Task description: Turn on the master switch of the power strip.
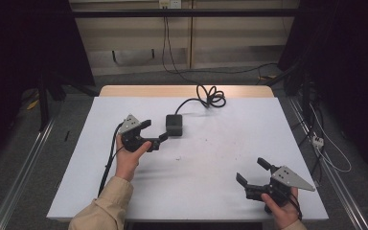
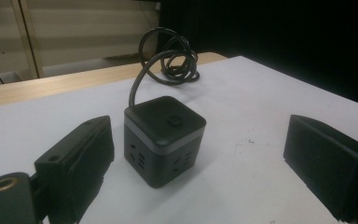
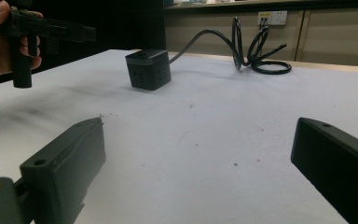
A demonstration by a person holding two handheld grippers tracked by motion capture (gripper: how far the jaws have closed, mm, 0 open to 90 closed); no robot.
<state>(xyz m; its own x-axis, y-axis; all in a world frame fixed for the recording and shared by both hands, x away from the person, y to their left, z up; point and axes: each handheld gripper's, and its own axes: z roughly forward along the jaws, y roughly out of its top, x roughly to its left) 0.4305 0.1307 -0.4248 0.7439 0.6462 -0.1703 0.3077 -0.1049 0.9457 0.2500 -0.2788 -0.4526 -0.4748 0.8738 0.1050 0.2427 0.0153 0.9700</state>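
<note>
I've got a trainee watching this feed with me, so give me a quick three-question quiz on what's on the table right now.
1. True or false: the left gripper is shut on the cube power strip.
2. Which lies nearer the far table edge: A) the coiled cable, B) the right gripper?
3. Fill in: in the left gripper view, the cube's top face carries a small ____.

Key:
1. False; its jaws stand open, beside the cube.
2. A.
3. Button.

Right tool [image 3: 200,168] jaws apart, socket cube [image 3: 148,69] beyond, coiled cable [image 3: 256,46]
</note>
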